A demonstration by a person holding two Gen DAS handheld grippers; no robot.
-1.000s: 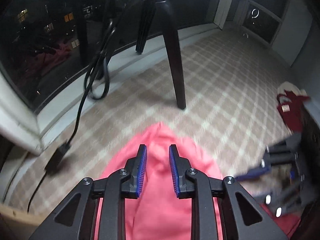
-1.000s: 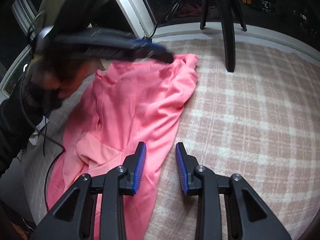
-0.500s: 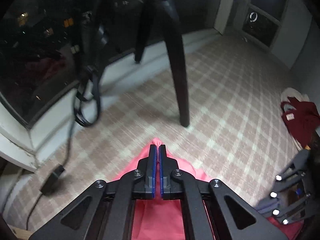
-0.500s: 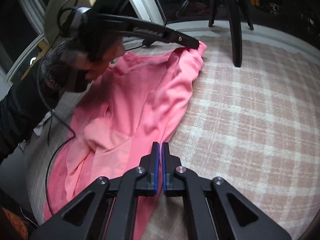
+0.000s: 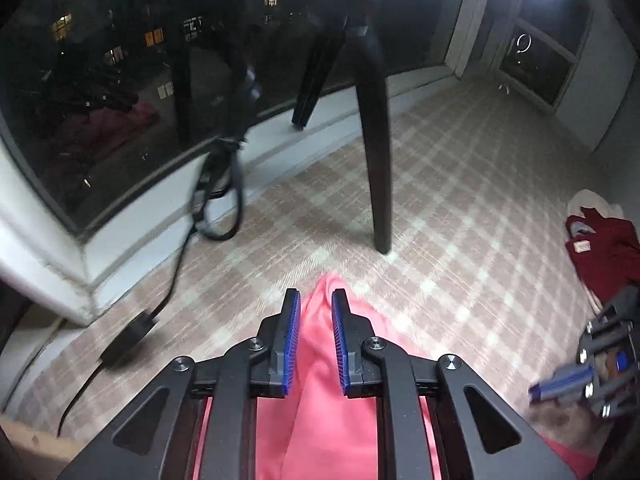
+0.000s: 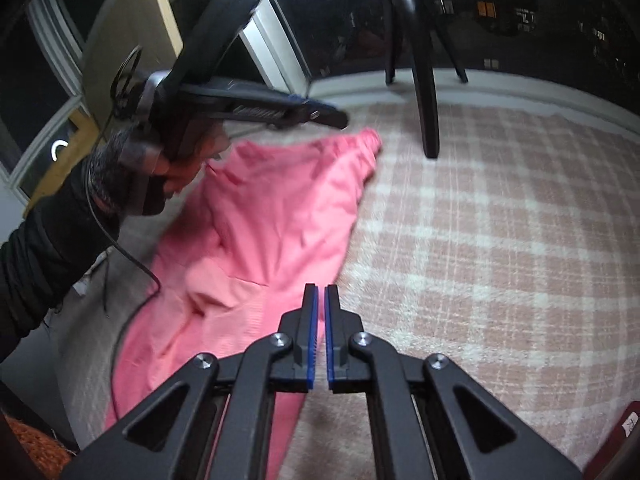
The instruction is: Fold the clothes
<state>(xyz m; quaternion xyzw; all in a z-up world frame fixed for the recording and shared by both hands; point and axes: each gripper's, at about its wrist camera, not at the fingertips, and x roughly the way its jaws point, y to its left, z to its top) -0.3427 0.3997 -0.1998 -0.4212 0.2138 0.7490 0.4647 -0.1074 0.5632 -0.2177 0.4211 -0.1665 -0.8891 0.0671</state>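
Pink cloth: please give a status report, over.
Left gripper just opened, pink cloth loose between its jaws. Right gripper shut at cloth edge, hold unclear. Cloth rumpled on rug. Dark leg stands beyond its corner.

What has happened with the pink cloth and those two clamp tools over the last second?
Both tools' jaws closed over edges of the pink garment. The right gripper now stands shut at the near edge; whether it pinches cloth is unclear. The left gripper clamped the far corner, then its jaws reopened partly, fabric still between them. That corner looks drawn up. The checked rug and tripod stayed put.
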